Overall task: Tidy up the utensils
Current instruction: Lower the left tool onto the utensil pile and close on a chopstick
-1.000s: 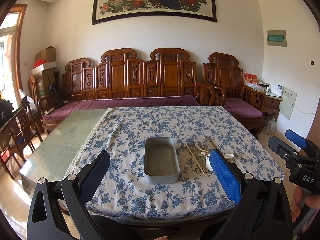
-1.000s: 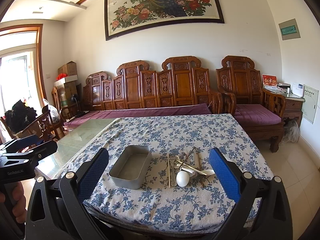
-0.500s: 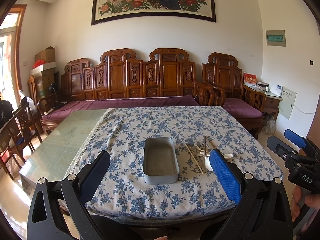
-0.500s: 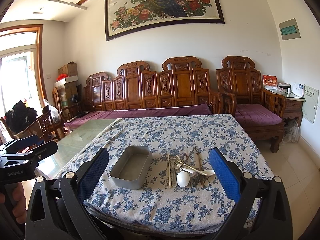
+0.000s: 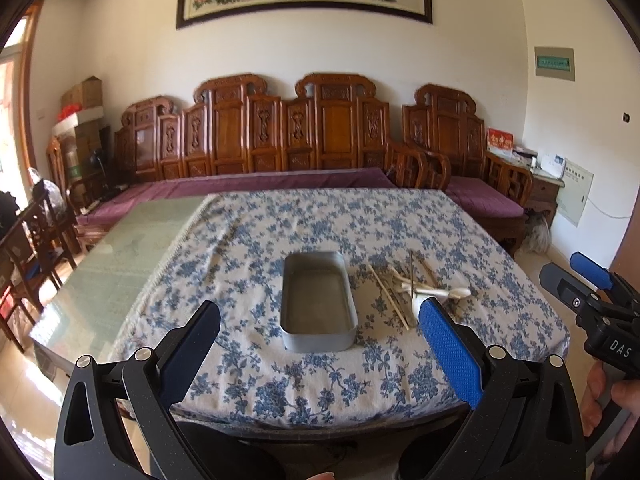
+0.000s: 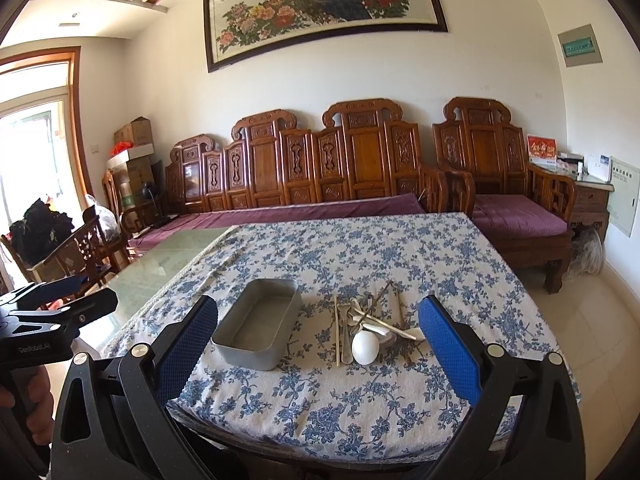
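Note:
An empty grey metal tray (image 5: 318, 300) (image 6: 260, 326) sits on the blue-flowered tablecloth (image 5: 320, 224) (image 6: 360, 248). Right of it lies a pile of utensils (image 5: 412, 286) (image 6: 370, 316): chopsticks, metal spoons and a white ceramic spoon (image 6: 365, 346). My left gripper (image 5: 320, 316) is open and empty, held off the table's near edge in front of the tray. My right gripper (image 6: 318, 314) is open and empty, also off the near edge, facing the tray and the pile. Each gripper shows at the other view's side: the right one (image 5: 576, 276), the left one (image 6: 86, 294).
The left part of the table is bare green glass (image 5: 120, 252). Carved wooden benches with purple cushions (image 6: 304, 208) stand behind the table. Wooden chairs (image 5: 32, 240) stand at the left, a side cabinet (image 6: 592, 196) at the right.
Both views have tilted slightly downward and come a little closer to the table. Tray and utensils have not moved. Both grippers stay open.

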A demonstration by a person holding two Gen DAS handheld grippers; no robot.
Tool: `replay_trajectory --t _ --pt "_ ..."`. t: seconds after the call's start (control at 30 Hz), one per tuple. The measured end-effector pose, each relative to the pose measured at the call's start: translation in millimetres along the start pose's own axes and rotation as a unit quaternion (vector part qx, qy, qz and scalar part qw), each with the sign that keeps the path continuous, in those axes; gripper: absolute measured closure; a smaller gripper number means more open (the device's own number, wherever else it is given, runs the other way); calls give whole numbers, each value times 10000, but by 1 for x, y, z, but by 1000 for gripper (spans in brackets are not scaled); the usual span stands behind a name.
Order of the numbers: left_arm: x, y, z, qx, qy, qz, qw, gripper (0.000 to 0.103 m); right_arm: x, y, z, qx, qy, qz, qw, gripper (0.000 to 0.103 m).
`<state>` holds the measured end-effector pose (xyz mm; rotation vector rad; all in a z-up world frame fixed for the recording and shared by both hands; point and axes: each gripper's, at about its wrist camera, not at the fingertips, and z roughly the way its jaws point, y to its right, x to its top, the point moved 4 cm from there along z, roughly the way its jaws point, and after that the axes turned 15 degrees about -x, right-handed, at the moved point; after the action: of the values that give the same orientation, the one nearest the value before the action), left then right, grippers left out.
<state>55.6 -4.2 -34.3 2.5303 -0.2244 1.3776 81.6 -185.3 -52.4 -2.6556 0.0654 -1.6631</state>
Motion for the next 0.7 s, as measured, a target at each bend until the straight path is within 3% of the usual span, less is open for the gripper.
replay_trajectory --t 0.13,0.57,0.7 --pt "-6 -5 27 -77 -285 58 9995 7 -10 4 32 -44 -218 -84 9997 3" --pt "-10 -8 130 -536 -1155 407 9910 7 -33 31 143 -281 -823 -361 9956 26" --pt "-11 -6 153 -642 -1218 403 9897 7 -33 38 176 -279 -922 -453 9943 29"
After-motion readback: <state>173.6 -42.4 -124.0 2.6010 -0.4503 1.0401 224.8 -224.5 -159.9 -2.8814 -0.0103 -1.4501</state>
